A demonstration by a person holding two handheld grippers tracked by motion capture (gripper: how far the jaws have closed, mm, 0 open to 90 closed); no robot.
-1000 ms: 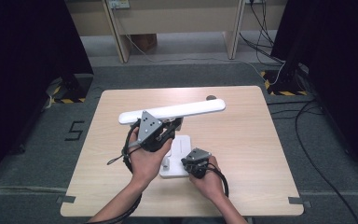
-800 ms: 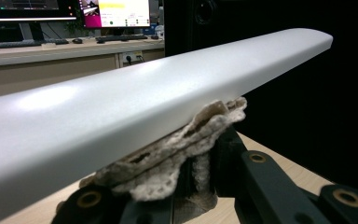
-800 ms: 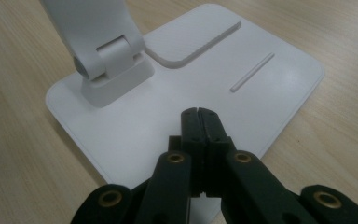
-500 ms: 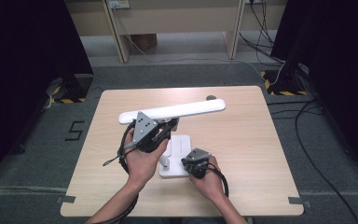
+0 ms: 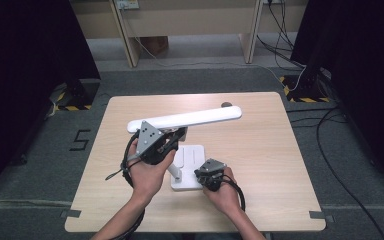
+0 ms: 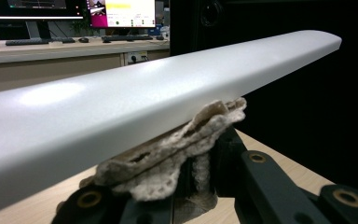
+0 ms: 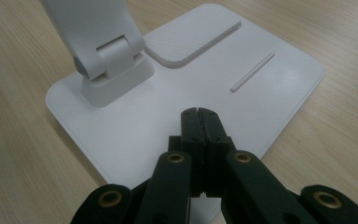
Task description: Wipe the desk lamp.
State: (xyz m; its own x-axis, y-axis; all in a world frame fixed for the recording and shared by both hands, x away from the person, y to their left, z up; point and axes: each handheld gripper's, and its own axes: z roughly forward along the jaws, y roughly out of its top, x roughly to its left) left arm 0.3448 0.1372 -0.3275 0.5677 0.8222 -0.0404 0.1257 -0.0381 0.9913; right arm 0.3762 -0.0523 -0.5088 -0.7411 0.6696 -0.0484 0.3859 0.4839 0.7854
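Clearly the lamp head (image 5: pixel 190 118), a long white bar, hangs level over the middle of the bench (image 5: pixel 260 150) on its hinged stem, and a beige cloth (image 6: pixel 177 147) presses against its underside. The left claw (image 5: pixel 175 136) is clamped on that cloth; wiping well means keeping it flat to the bar and gliding along its length with light pressure. The right claw (image 7: pixel 198 116), jaws closed together with nothing between, bears down on the lamp base (image 7: pixel 261 93), which should stop it sliding.
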